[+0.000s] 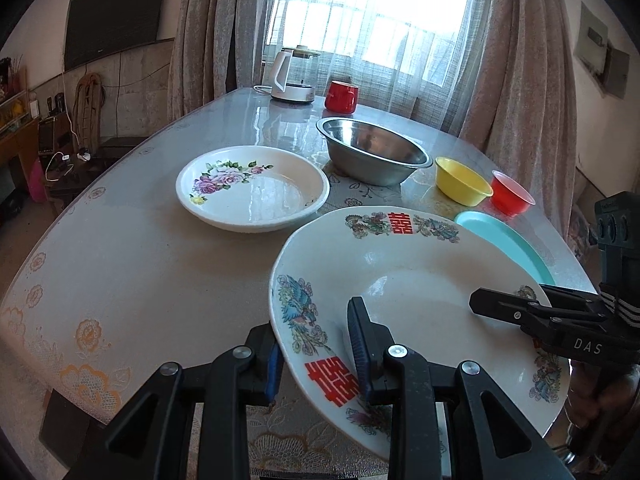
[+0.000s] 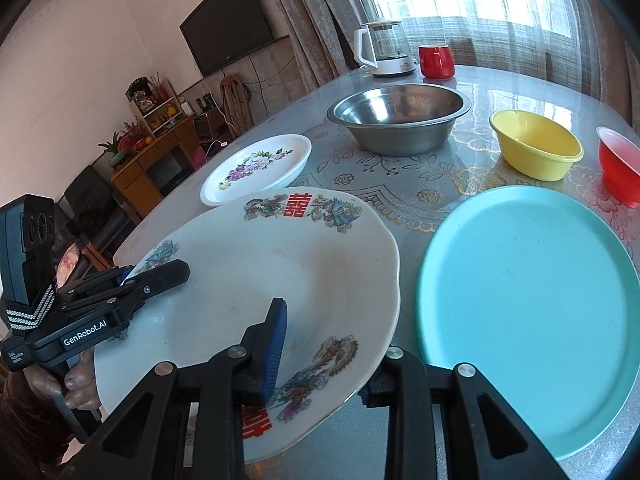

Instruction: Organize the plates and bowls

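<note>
A large white plate with red characters and phoenix prints (image 1: 408, 276) (image 2: 256, 264) is held tilted above the table by both grippers. My left gripper (image 1: 316, 354) is shut on its near left rim; it also shows in the right wrist view (image 2: 160, 276). My right gripper (image 2: 320, 354) is shut on its near right rim; it also shows in the left wrist view (image 1: 508, 308). A white plate with purple flowers (image 1: 252, 188) (image 2: 256, 168) lies beyond. A teal plate (image 2: 528, 304) (image 1: 508, 240) lies to the right.
A steel bowl (image 1: 372, 150) (image 2: 400, 116), a yellow bowl (image 1: 462, 180) (image 2: 534, 144) and a red bowl (image 1: 510, 192) (image 2: 620, 164) stand farther back. A red mug (image 1: 340, 96) and a white kettle (image 1: 290, 76) stand by the window. The table edge (image 1: 80, 208) runs along the left.
</note>
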`<state>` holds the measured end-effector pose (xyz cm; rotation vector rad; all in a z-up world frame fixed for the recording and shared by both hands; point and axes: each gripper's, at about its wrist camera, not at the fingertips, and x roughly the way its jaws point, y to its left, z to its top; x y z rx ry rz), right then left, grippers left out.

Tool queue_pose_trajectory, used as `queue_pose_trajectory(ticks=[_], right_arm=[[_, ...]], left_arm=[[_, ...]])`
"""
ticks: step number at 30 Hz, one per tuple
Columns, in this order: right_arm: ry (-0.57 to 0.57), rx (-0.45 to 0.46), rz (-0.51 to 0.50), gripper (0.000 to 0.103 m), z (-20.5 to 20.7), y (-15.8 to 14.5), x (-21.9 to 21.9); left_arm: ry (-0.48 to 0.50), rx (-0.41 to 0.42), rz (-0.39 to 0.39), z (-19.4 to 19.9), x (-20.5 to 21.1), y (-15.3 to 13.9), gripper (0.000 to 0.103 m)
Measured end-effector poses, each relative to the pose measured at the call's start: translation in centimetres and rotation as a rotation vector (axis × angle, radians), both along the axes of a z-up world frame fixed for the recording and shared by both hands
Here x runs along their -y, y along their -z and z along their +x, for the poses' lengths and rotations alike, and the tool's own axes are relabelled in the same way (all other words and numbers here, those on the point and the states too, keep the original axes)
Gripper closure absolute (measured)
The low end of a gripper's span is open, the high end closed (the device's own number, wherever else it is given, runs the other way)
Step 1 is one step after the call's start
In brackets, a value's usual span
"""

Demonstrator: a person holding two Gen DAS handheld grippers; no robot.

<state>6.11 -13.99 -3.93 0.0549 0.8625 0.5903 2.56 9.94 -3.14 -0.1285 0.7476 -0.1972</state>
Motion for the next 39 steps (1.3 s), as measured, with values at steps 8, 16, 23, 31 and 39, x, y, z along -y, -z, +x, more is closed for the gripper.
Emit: queue_pose_trajectory(ticks=[8, 16, 23, 31, 39], right_arm=[[0.098, 0.047, 0.01, 0.073, -0.4, -1.4, 3.1], [0.255, 0.061, 0.001, 0.073, -0.3, -2.3, 8.5], [0.379, 0.05, -0.015, 0.073, 0.2, -2.0, 12.8], [0.466, 0.01, -0.028, 0.073, 1.6, -0.7, 15.6], [0.512, 0.014, -0.083, 0.073, 2.9, 0.1, 16.6]], left_arm=[[0.085, 0.045, 0.008, 2.0, 3.7, -1.6, 0.073], [0.225, 0.035, 0.0, 4.9, 9.6, -2.1, 0.073], [0.304, 0.004, 0.015, 7.5, 14.3, -1.7, 0.073], [0.325, -0.044, 0.041, 9.8, 17.3, -0.4, 0.073], [0.33, -0.058, 0.074, 10.5, 18.5, 0.5, 0.072]])
